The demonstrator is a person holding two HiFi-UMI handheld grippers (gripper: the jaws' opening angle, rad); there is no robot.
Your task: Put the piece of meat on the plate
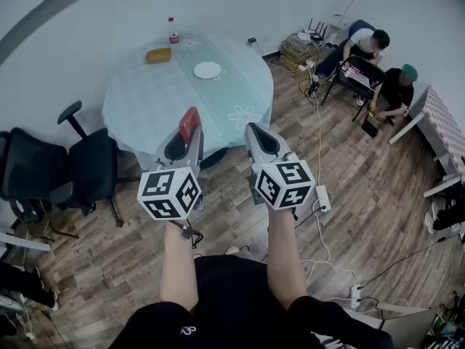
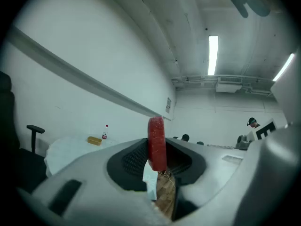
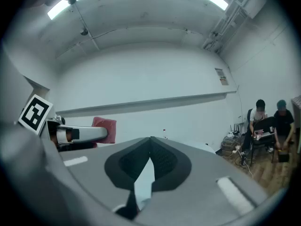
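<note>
The piece of meat [image 1: 190, 121], a flat red slab, stands on edge between the jaws of my left gripper [image 1: 190, 134], which is shut on it and held above the wooden floor, short of the round table. In the left gripper view the meat [image 2: 156, 142] sticks up above the two dark pads. The white plate [image 1: 207, 70] lies on the table's pale blue cloth [image 1: 145, 97], ahead of both grippers. My right gripper [image 1: 252, 129] hangs beside the left one, shut and holding nothing; its tips meet in the right gripper view [image 3: 150, 139], where the meat [image 3: 105, 128] shows at the left.
A yellow-brown block [image 1: 158, 55] and a small bottle [image 1: 174, 31] stand at the table's far side. Black office chairs [image 1: 69, 169] sit left of the table. Two people [image 1: 378, 67] sit at the back right among cables. A power strip [image 1: 322, 198] lies on the floor.
</note>
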